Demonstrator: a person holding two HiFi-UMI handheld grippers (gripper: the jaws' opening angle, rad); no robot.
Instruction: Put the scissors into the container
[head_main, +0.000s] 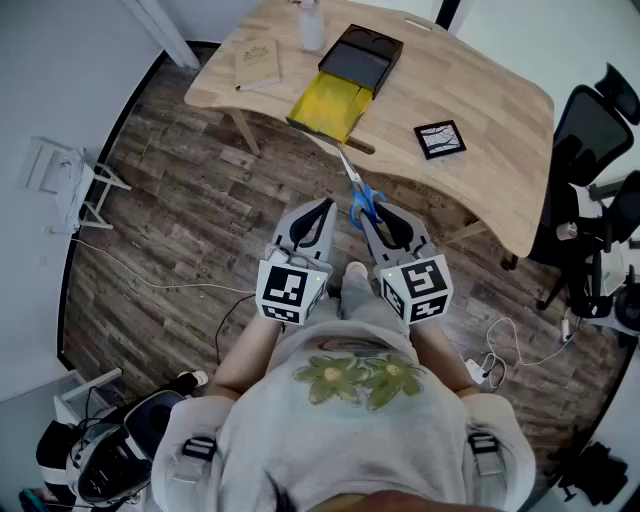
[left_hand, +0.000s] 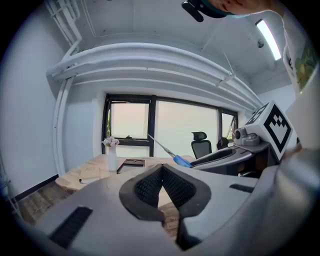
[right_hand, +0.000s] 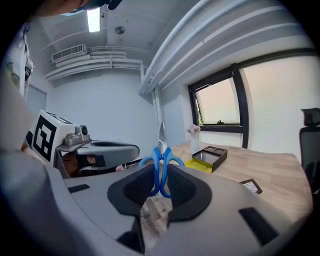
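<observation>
Carry step: scissors (right_hand: 161, 160) clamped in right gripper (right_hand: 159, 184), container (head_main: 328, 103) well ahead of the fingertips
Pads clenched on the blue handles, blades jutting forward past the tips; left gripper (left_hand: 161, 172) closed on nothing, just beside. Judgement: hold the clamp firm, bring the blade tips over the container on the table (head_main: 490, 100), lower before releasing

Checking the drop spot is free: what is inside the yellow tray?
In the head view the yellow tray shows only its bare yellow floor. The right gripper view's low angle hides most of that floor. The scissors are clamped in the right gripper.
</observation>
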